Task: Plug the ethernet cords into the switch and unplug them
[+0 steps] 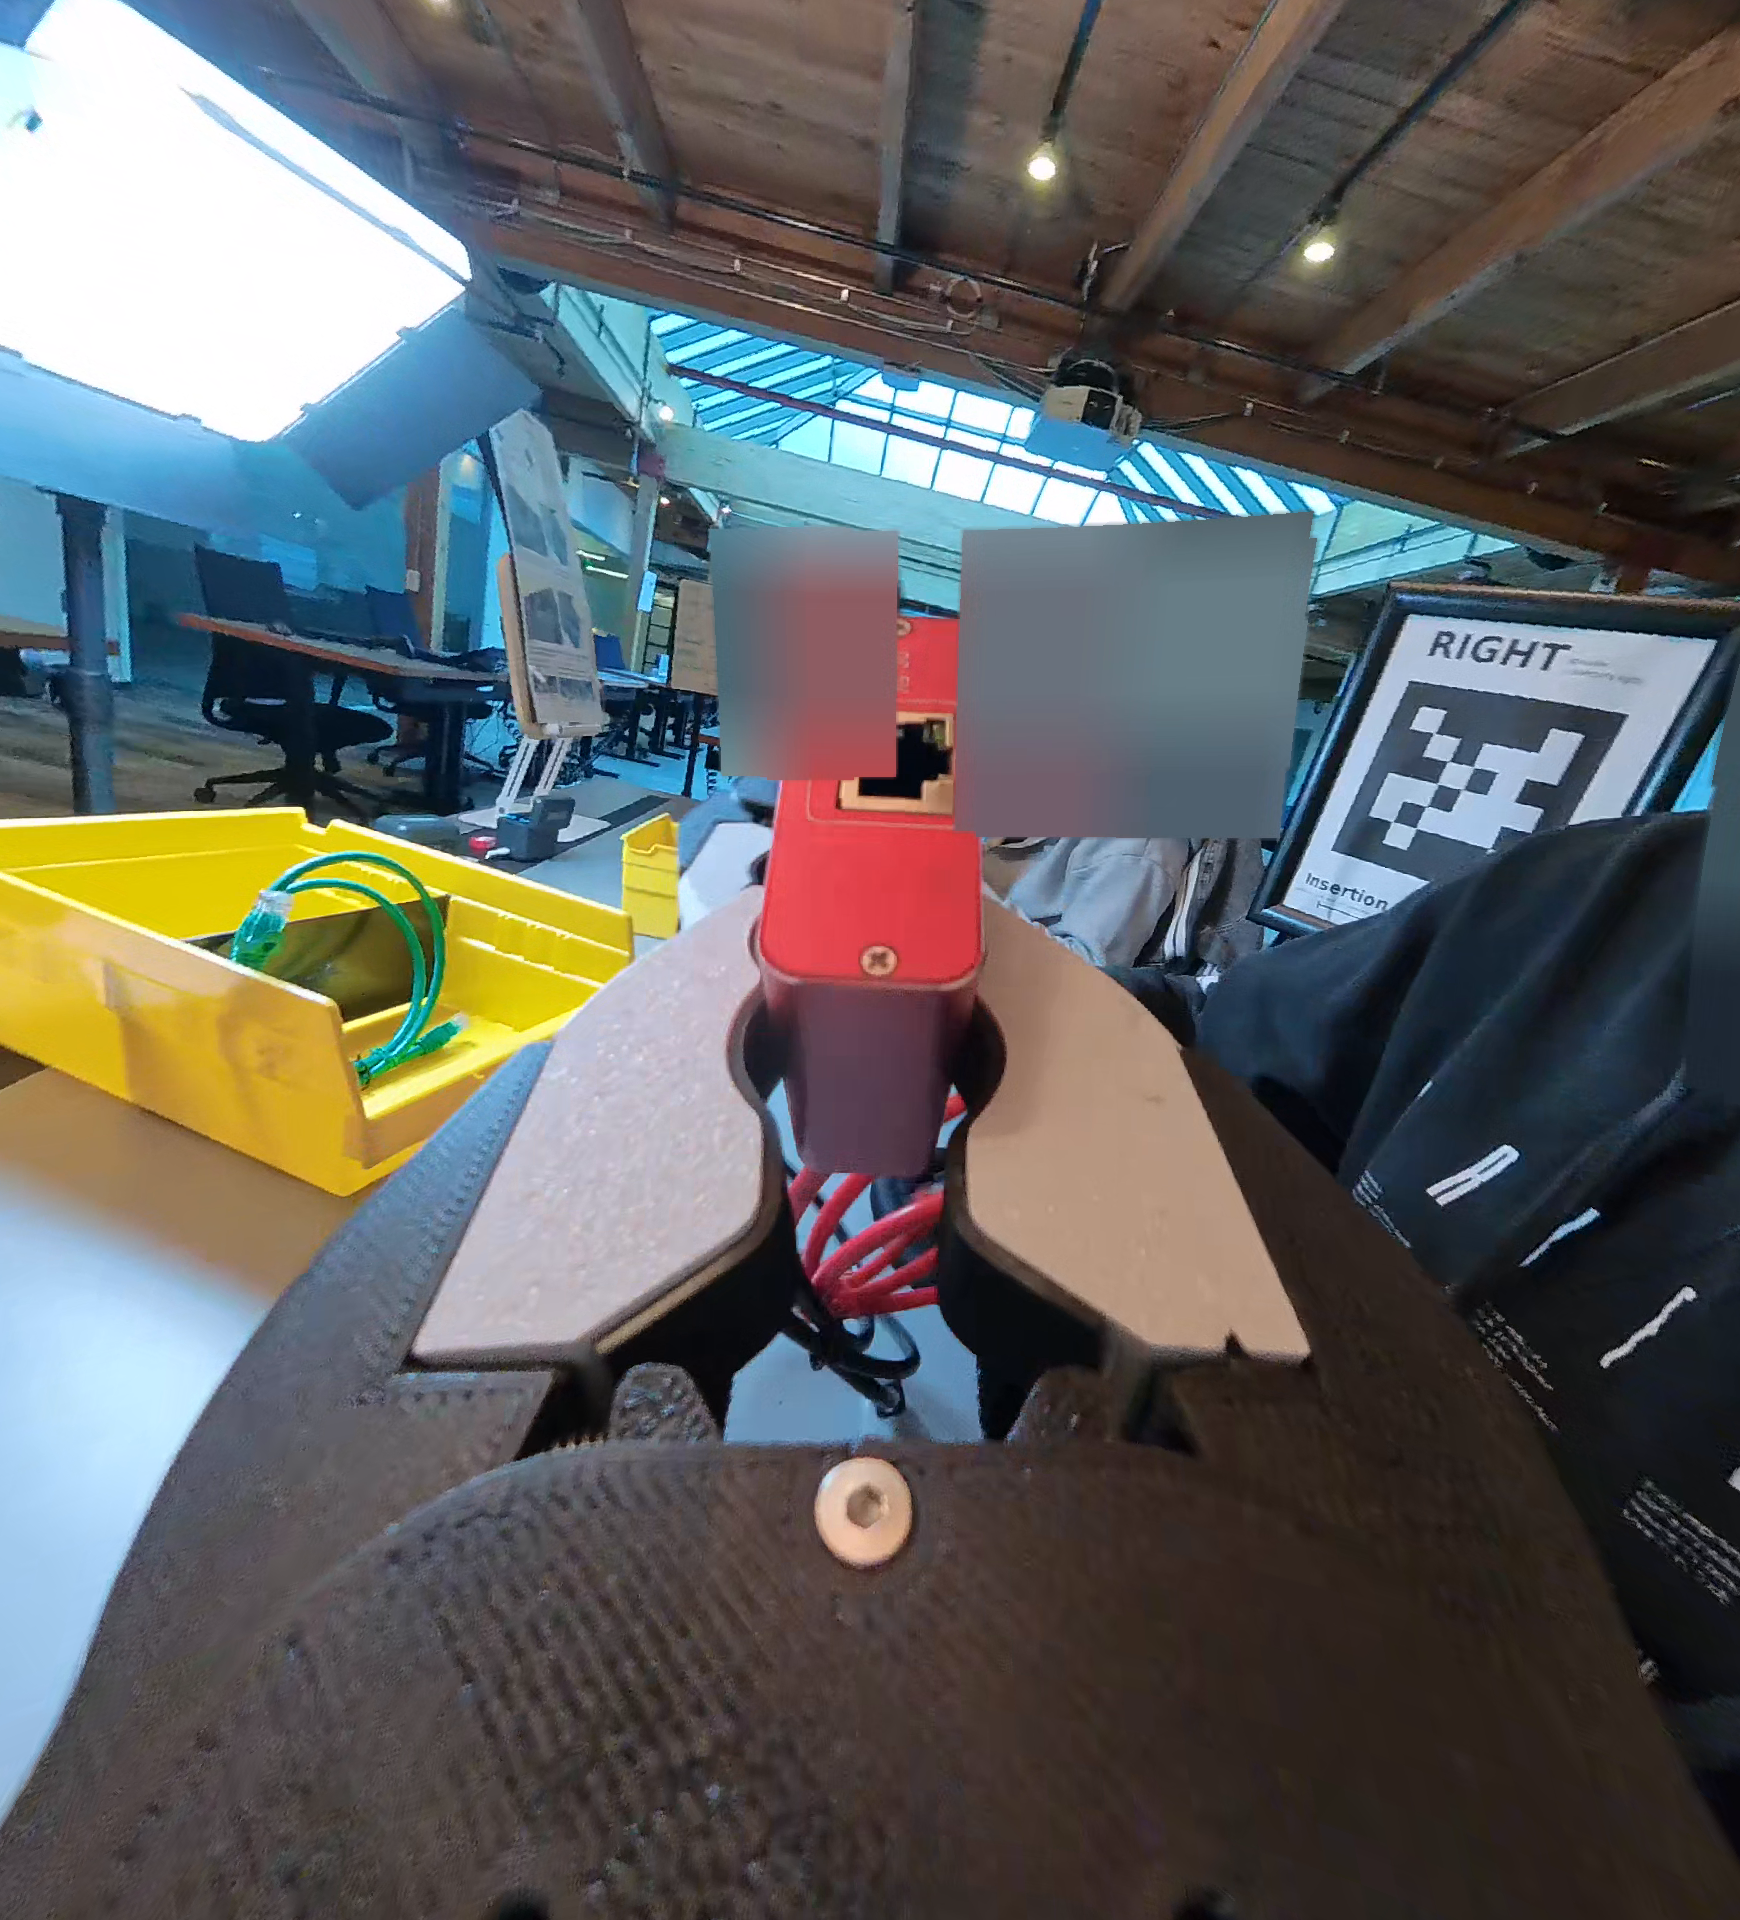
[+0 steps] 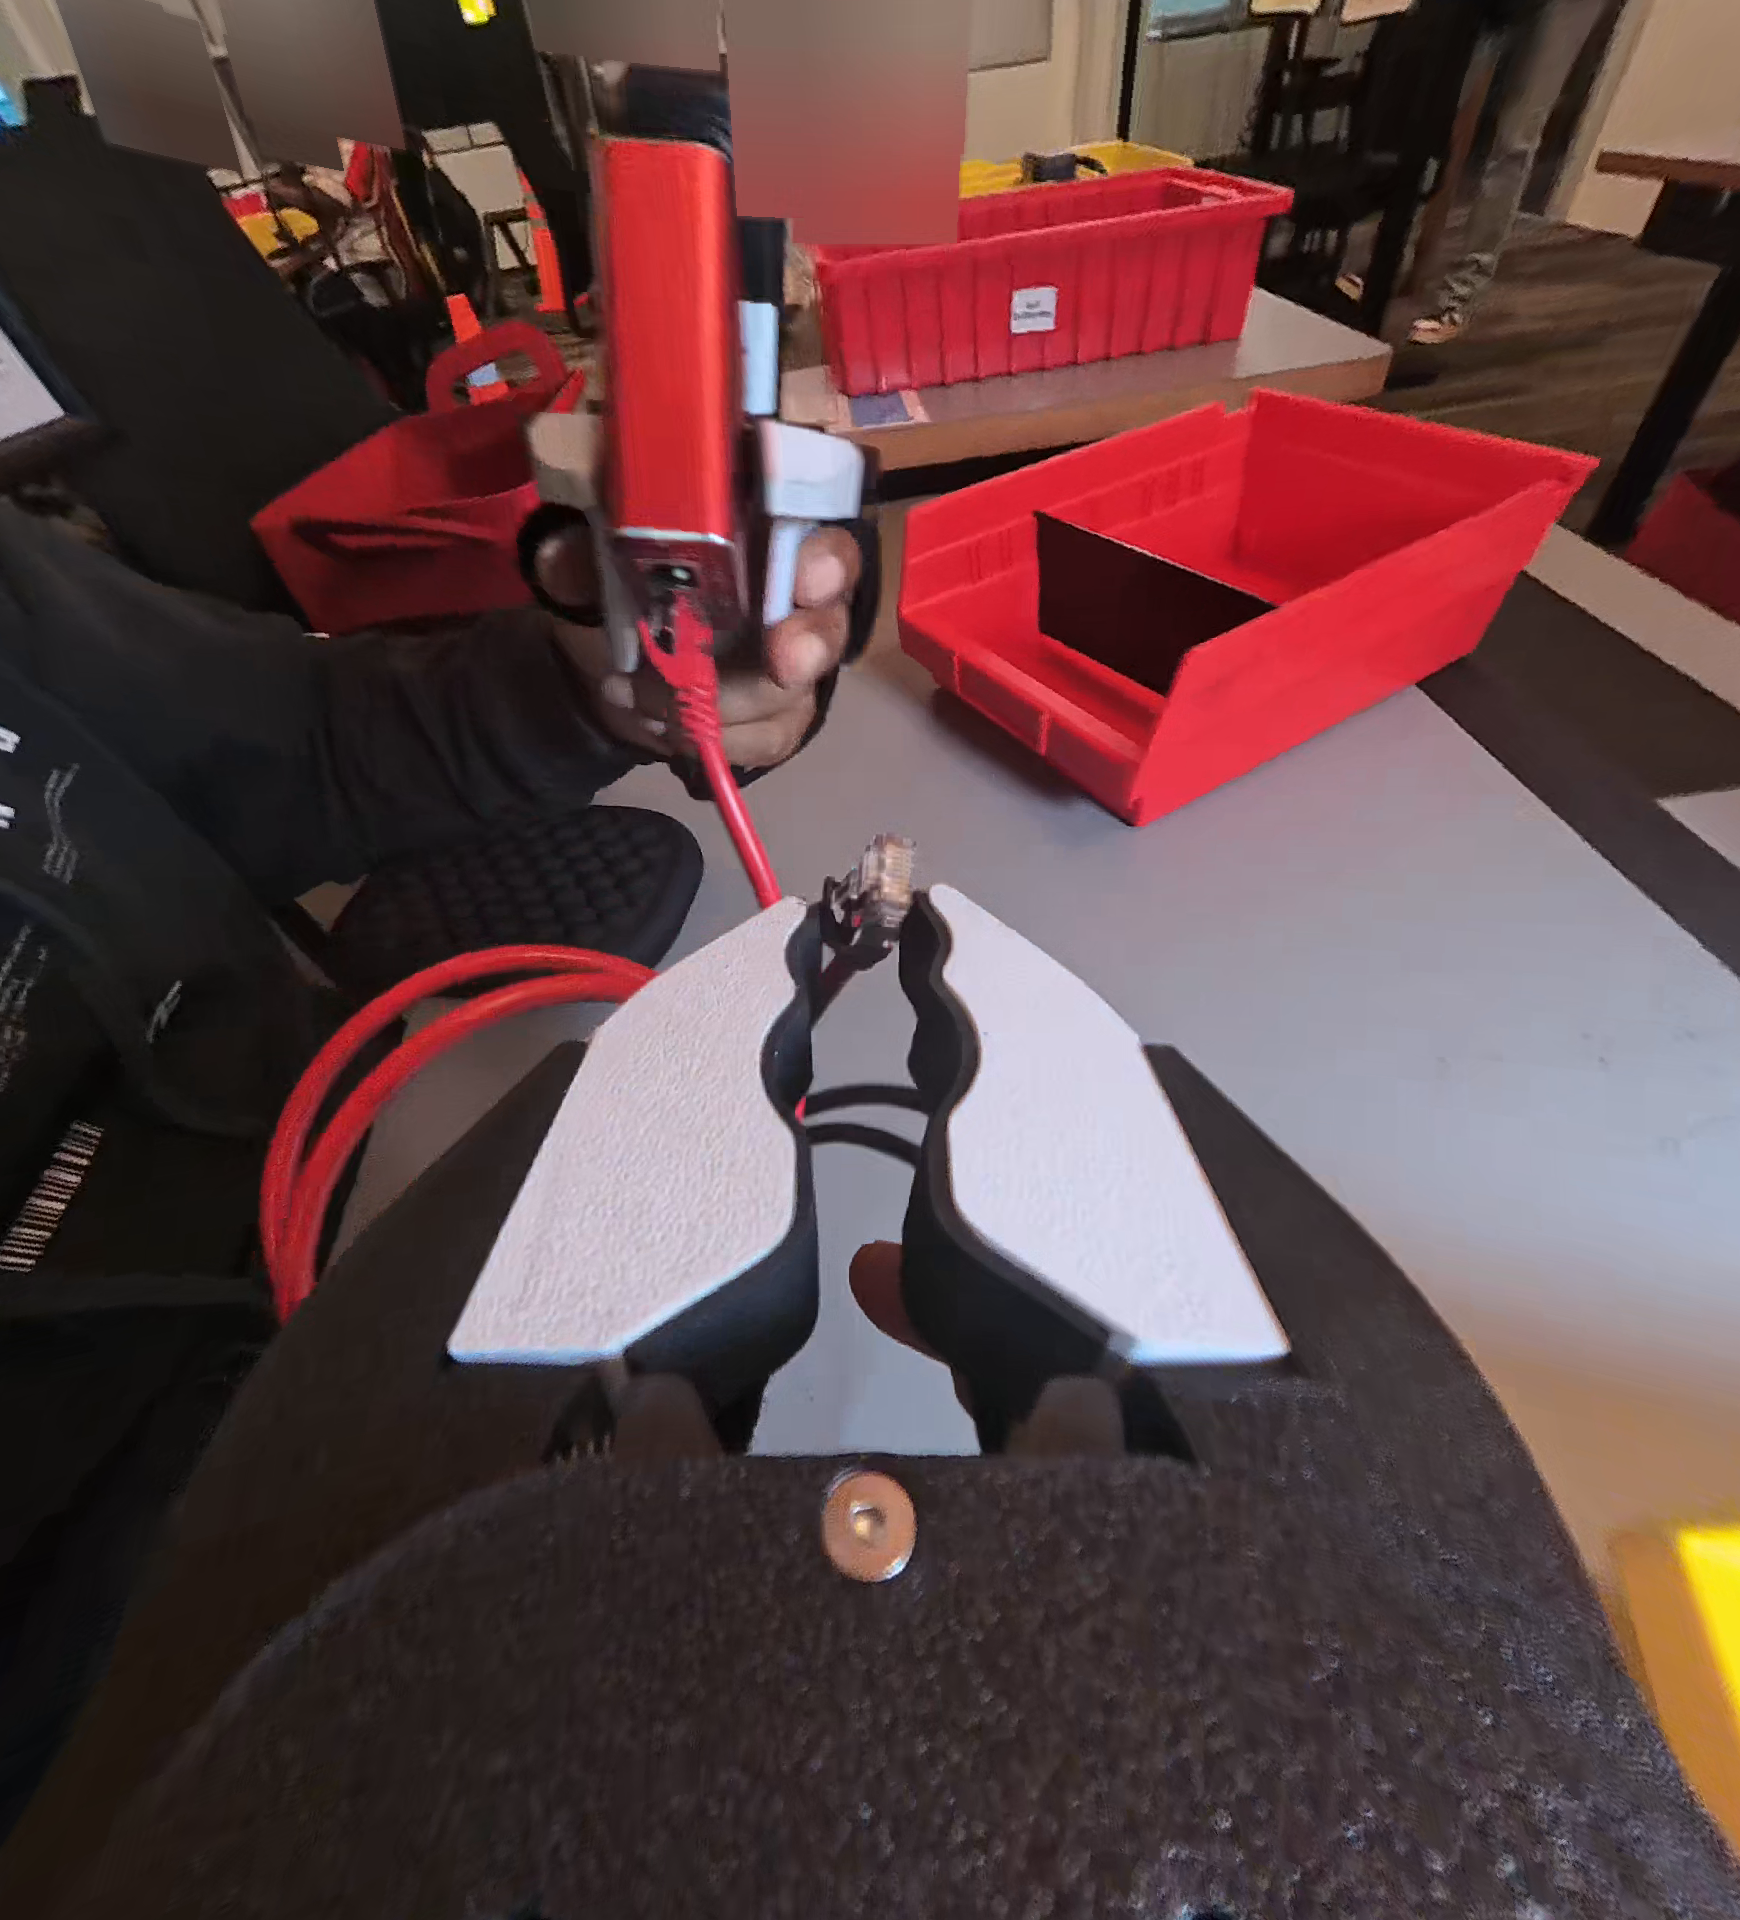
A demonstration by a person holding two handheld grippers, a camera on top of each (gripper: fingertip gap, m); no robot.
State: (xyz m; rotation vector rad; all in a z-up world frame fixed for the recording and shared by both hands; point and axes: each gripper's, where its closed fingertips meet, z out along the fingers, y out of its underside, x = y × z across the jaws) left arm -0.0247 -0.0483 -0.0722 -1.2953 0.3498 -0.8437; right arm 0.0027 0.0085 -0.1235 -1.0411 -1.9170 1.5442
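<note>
We clamped switch upright between left gripper fingers; red cord already plugged into its lower end. Right gripper fingertips pinched black cord's plug, unplugged, below switch. Green cord in yellow bin, left of fingers, untouched

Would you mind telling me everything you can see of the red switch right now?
The red switch is a slim, elongated box, apparently metal, with rounded edges and a screwed-on end plate. The left gripper is shut on it and holds it upright above the table, clamped between the fingers. One open port shows on its front face. In the right wrist view, a red cord is plugged into its lower end. A blurred patch hides its upper part.
</note>
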